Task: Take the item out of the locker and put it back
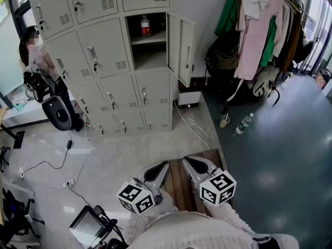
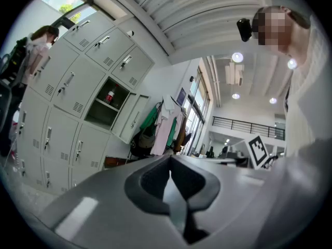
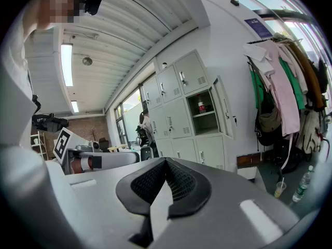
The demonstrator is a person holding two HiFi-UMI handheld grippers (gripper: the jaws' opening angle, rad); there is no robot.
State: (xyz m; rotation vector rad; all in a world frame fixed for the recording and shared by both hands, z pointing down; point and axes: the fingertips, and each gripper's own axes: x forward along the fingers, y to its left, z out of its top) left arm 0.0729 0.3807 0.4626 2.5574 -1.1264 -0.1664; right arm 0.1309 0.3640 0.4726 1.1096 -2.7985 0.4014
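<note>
The left claw [image 1: 161, 166] and right claw [image 1: 188, 163] are both clenched, empty. The locker [image 1: 150, 58] is open, and a bottle [image 1: 146, 27] stands on its shelf [image 1: 155, 38].

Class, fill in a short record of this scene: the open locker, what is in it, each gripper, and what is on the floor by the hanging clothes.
open locker: door swung out to the right, one shelf inside
item: red-labelled bottle, upright on the shelf
left gripper: jaws together, nothing held, well short of the locker
right gripper: jaws together, nothing held, beside the left one
floor by hanging clothes: plastic bottle and cup with a straw, apart
bystander: person at the lockers' left end
</note>
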